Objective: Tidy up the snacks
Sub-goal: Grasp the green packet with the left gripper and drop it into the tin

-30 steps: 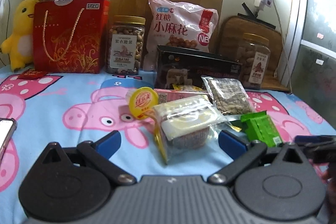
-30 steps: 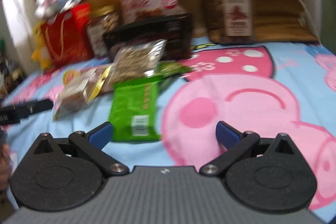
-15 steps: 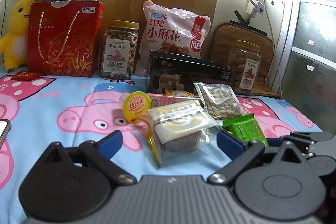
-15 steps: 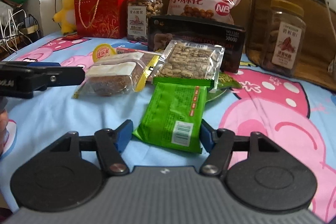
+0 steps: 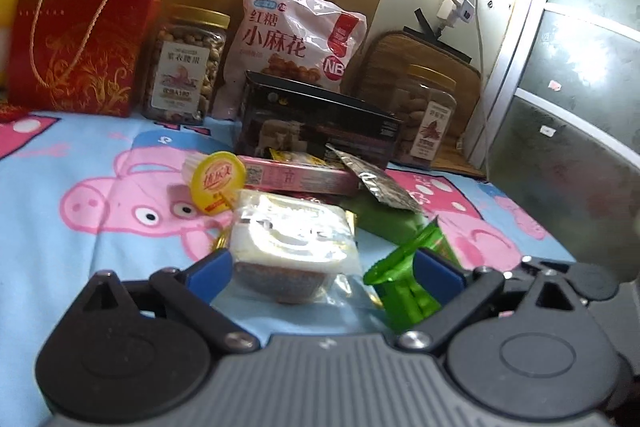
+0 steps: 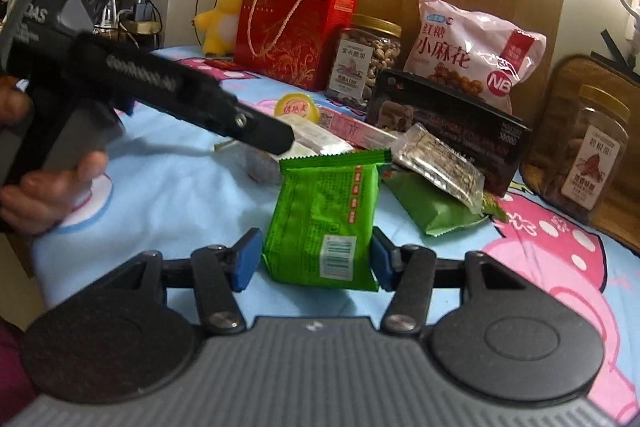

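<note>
**Right gripper pinching the green packet; left gripper spread at the cake**

You are working over a bed sheet printed with pink cartoon pigs. Its widest bare stretches lie on your left side, left of the snack pile, and on your right side, between the pile and the brown mat at the wall. Along the back, a red gift bag, a pink bag of twists, a peanut jar, a black box and a second jar form a row against the wooden headboard, closing off that edge.

Your right gripper points forward and low over the sheet. Its blue pads press both side edges of the green packet, which stands tilted up between them, barcode end nearest the camera. In the left wrist view the same packet shows edge-on, just right of your left gripper's right finger.

Your left gripper reaches in from the left at a slight downward slant, your hand wrapped round its handle. Its fingers are spread wide on either side of the wrapped cake, which lies on the sheet; whether they touch the wrapper cannot be told.

Behind the cake sit a pink carton, a second green packet with a silver seed bar on it, and a yellow jelly cup, all close together.
</note>
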